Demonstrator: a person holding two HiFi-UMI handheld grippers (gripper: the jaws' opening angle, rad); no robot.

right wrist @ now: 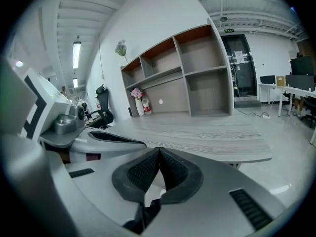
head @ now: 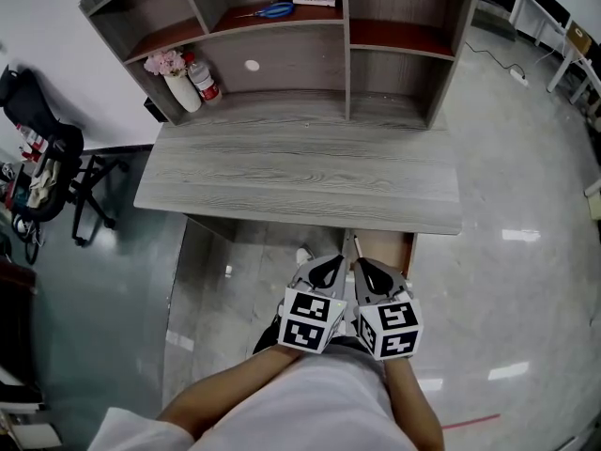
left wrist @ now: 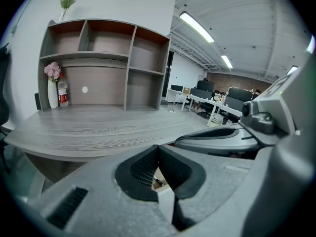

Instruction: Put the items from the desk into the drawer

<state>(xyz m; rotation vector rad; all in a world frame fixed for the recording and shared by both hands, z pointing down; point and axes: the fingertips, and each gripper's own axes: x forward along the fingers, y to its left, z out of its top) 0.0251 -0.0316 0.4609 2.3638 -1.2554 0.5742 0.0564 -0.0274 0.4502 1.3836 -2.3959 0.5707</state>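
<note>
The grey wooden desk carries a hutch of open shelves. Blue scissors and a white tube lie on an upper shelf. A white vase of pink flowers and a red-labelled bottle stand at the desk's back left. Under the desk's right front, a drawer stands pulled out. My left gripper and right gripper sit side by side just in front of the desk edge, over the drawer. Both are shut with nothing held, the left gripper and the right gripper showing jaws pressed together.
An office chair loaded with a black bag stands left of the desk. Glossy grey floor lies to the right, with a cable and white desks at the far upper right.
</note>
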